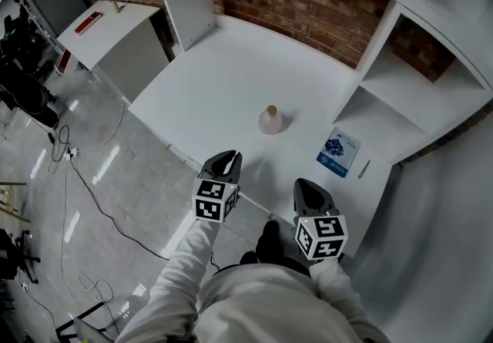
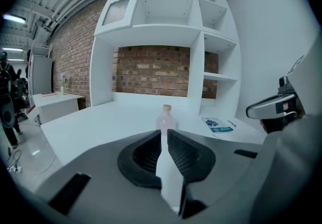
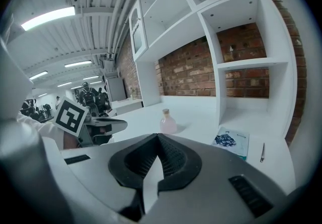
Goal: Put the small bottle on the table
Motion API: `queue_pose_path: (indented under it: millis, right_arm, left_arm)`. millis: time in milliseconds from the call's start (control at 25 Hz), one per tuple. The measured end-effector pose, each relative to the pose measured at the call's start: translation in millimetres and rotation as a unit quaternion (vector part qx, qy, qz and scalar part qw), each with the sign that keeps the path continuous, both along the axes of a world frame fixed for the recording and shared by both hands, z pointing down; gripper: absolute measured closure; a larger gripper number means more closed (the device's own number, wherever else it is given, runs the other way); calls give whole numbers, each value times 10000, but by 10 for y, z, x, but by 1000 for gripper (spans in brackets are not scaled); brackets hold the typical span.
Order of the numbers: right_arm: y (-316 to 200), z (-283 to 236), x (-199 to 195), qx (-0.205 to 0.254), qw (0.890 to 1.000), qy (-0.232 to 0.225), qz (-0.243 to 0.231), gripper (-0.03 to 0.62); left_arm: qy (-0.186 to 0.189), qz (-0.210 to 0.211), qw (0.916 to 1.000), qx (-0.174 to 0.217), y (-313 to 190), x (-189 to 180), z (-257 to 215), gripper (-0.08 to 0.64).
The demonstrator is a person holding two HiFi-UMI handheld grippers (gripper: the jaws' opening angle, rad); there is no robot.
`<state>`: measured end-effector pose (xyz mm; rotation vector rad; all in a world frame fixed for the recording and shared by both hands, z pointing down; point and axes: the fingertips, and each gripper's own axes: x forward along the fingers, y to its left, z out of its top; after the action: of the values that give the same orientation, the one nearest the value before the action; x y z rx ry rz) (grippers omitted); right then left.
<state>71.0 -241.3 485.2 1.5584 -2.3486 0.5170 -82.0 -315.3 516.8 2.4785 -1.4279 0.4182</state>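
The small pink bottle (image 1: 269, 119) with a tan cap stands upright on the white table (image 1: 223, 72), out in the open. Both grippers hover over the table's near edge, short of the bottle and not touching it. My left gripper (image 1: 226, 158) points at the bottle (image 2: 166, 120); a narrow slit shows between its jaws (image 2: 164, 135) and nothing is in it. My right gripper (image 1: 308, 187) sits to the right; its jaw tips (image 3: 158, 137) meet, empty. From there the bottle (image 3: 167, 122) stands ahead and slightly left.
A blue and white booklet (image 1: 339, 152) and a pen (image 1: 363, 169) lie on the table right of the bottle. White shelving (image 1: 431, 79) rises at the right and back against a brick wall. A white side table (image 1: 115, 25) and floor cables (image 1: 69, 156) are at the left.
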Motion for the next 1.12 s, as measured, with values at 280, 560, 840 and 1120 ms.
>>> queue_pose_path:
  millis: [280,560,840,1120]
  right_arm:
    - [167,-55,-135,99,9999,26,-40,565]
    - [340,-94,-261,175,9998,86,-92,565]
    - [493,-105,-377,203,9997,64,-152,565]
    - [589,-148,-501,258,9994,29,-240,565]
  left_arm:
    - [46,-74,9999,-84,441,-253,-15,523]
    - [146,-254,9995,-144,765,-455,-47,526]
    - [301,-441,9984,-164,1007,-666,-104,526]
    - [397,-560,9975,-143,1139,-820,-155,526]
